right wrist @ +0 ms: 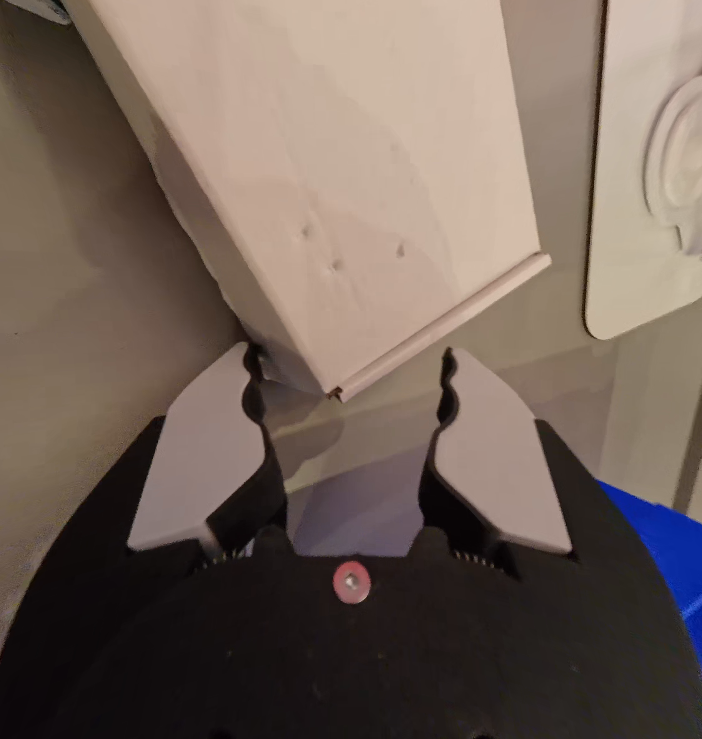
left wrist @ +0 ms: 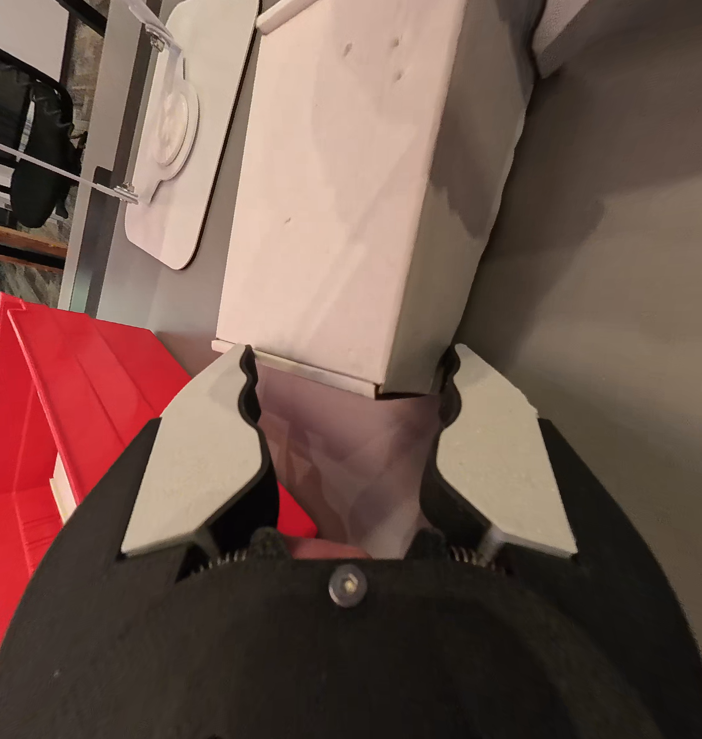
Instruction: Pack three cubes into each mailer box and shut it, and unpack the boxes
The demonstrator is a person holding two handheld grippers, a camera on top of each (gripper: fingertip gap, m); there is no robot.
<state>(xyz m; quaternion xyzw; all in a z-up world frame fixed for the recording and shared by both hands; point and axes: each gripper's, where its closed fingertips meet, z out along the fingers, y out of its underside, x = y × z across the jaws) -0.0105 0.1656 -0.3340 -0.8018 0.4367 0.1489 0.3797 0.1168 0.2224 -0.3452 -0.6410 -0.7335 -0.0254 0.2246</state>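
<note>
A closed white mailer box [left wrist: 333, 192] lies flat on the grey table, its lid shut. In the left wrist view my left gripper [left wrist: 351, 356] is open, its fingertips level with the box's near end; the right fingertip [left wrist: 467, 362] is against the box's near corner. In the right wrist view the same box [right wrist: 341, 160] lies ahead with one corner pointing at me. My right gripper [right wrist: 347, 356] is open and straddles that corner, the left fingertip [right wrist: 237, 356] close to the box's side wall. No cubes are in view.
A red bin [left wrist: 61, 420] stands at the left, close to my left gripper. A blue bin [right wrist: 661, 560] shows at the lower right of the right wrist view. A white board with a clear plastic mount [left wrist: 181, 132] lies beyond the box; it also shows in the right wrist view [right wrist: 653, 160].
</note>
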